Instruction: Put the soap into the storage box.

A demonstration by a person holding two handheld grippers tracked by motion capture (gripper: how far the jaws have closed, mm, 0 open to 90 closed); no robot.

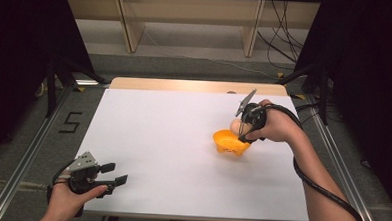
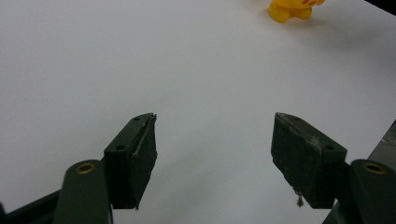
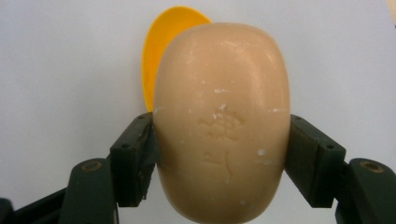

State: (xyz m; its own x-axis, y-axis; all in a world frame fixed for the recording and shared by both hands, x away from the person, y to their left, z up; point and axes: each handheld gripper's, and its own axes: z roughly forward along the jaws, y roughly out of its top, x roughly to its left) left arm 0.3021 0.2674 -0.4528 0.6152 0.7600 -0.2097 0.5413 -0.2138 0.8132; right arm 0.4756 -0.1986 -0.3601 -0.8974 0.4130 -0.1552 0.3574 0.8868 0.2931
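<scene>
In the high view, a white table point(image 1: 182, 155) is seen from above, and on it, toward three o'clock from its centre, an orange dish point(image 1: 230, 142) stands on small feet. The right gripper point(image 1: 243, 130) is held just over the dish's far rim, at about one o'clock of the dish, and a pale bar of soap point(image 1: 236, 125) is carried in it above the bowl. The left gripper point(image 1: 115, 176) is rested low at the table's seven o'clock corner, well apart from the dish, with its jaws spread and nothing between them.

In the left gripper view, the left gripper point(image 2: 214, 140) is shown with both jaws wide apart over bare white table. The orange dish point(image 2: 292, 8) is glimpsed far off at one o'clock; its feet are touching the table.

In the right gripper view, the bar of soap point(image 3: 222, 121) is clamped between the two jaws of the right gripper point(image 3: 219, 149), pressed at nine and three o'clock on its flanks, an embossed mark facing the camera. Behind it, at eleven o'clock, an edge of the orange dish point(image 3: 161, 56) is seen, partly hidden by the soap.

As a judgement: the soap has been picked up and brought to the dish, so the carrying part appears done. What is left is for the bar to be lowered into the bowl and released; whether it already touches the dish cannot be told.
</scene>
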